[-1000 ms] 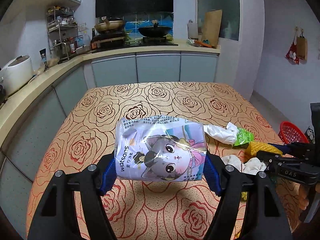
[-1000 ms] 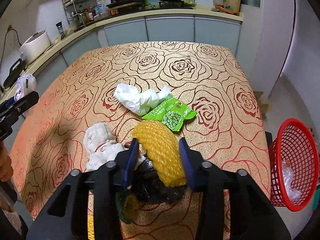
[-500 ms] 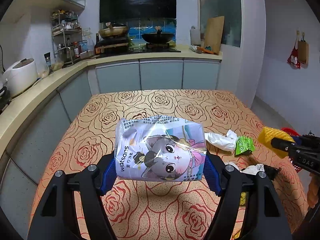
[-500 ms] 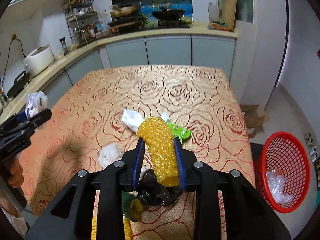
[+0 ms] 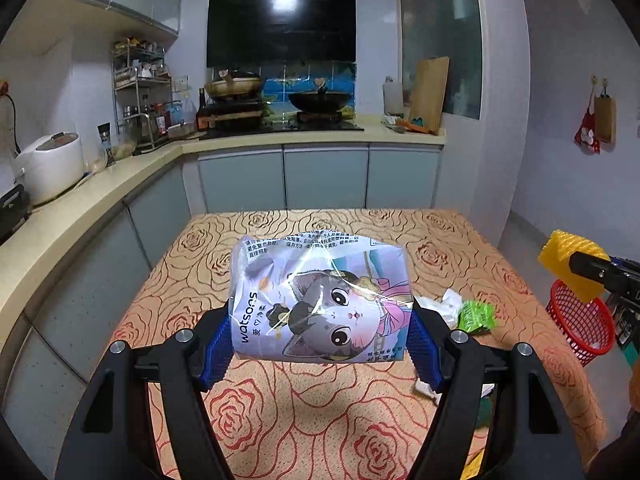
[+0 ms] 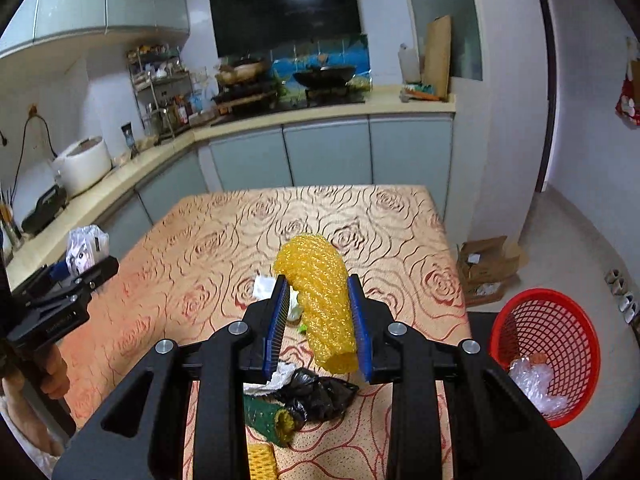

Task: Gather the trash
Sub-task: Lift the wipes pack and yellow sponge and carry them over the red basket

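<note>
Broadly, a table (image 5: pixel 360 420) draped in an orange cloth patterned with red and brown rose outlines filled the middle of both views, with pale grey-blue kitchen cabinets (image 6: pixel 328 152) and a cream countertop behind it. A round red plastic mesh basket (image 6: pixel 548 344) stood on the floor just beside the table's right edge, and crumpled clear plastic film (image 6: pixel 532 384) lay inside it.

The left gripper (image 5: pixel 320 344) hung above the table with its blue-padded jaws clamped on either side of a lilac plastic tissue pack printed with a cartoon cat (image 5: pixel 320 300), lifted clear of the cloth. The right gripper (image 6: pixel 320 320) was likewise raised, its jaws closed around a yellow foam-net fruit sleeve (image 6: pixel 324 304) held nearly upright, with its lower open end poking out below the pads. In the left view that sleeve showed at the far right, above the basket.

More rubbish lay on the cloth under the right gripper: a crumpled black plastic bag (image 6: pixel 320 396), touching a dark green foam-net sleeve (image 6: pixel 268 420) with a yellow inner end, and a second yellow foam-net piece (image 6: pixel 260 460) at the near edge. A crumpled white paper tissue (image 5: pixel 444 308) lay just beside a small bright green snack wrapper (image 5: pixel 476 316), right of the tissue pack in the left view.
</note>
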A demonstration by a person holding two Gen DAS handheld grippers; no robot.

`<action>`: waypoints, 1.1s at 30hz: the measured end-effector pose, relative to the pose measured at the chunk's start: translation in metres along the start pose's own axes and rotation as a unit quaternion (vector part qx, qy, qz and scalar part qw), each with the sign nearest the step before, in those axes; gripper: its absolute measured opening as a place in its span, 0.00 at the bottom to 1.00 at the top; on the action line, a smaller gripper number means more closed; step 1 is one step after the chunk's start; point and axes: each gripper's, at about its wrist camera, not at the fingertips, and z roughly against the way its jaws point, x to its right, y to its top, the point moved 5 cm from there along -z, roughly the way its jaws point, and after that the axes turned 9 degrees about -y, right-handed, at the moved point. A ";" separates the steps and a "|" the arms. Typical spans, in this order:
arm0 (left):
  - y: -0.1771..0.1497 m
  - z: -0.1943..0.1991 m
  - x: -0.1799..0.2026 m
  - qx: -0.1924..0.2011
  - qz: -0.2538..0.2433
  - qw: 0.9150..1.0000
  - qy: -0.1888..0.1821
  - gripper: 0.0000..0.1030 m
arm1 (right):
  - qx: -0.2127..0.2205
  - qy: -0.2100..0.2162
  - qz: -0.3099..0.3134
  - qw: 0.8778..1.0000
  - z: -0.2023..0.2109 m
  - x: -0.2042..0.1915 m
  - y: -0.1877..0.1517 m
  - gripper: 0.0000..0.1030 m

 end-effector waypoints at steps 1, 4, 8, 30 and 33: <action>0.002 0.001 0.002 0.003 0.000 1.000 -0.001 0.67 | 0.003 -0.001 -0.003 1.000 0.003 0.003 0.001 0.29; 0.007 0.002 0.008 0.008 -0.004 1.000 -0.005 0.67 | 0.013 -0.007 -0.013 1.000 0.010 0.013 0.006 0.29; 0.014 0.003 0.018 0.015 -0.012 1.000 -0.012 0.67 | 0.022 -0.017 -0.027 0.999 0.017 0.029 0.009 0.29; 0.046 -0.007 0.120 0.036 -0.060 0.992 -0.103 0.67 | 0.050 -0.110 -0.106 0.987 0.058 0.141 -0.003 0.29; 0.051 -0.010 0.143 0.038 -0.069 0.989 -0.126 0.67 | 0.052 -0.124 -0.117 0.984 0.064 0.158 -0.007 0.29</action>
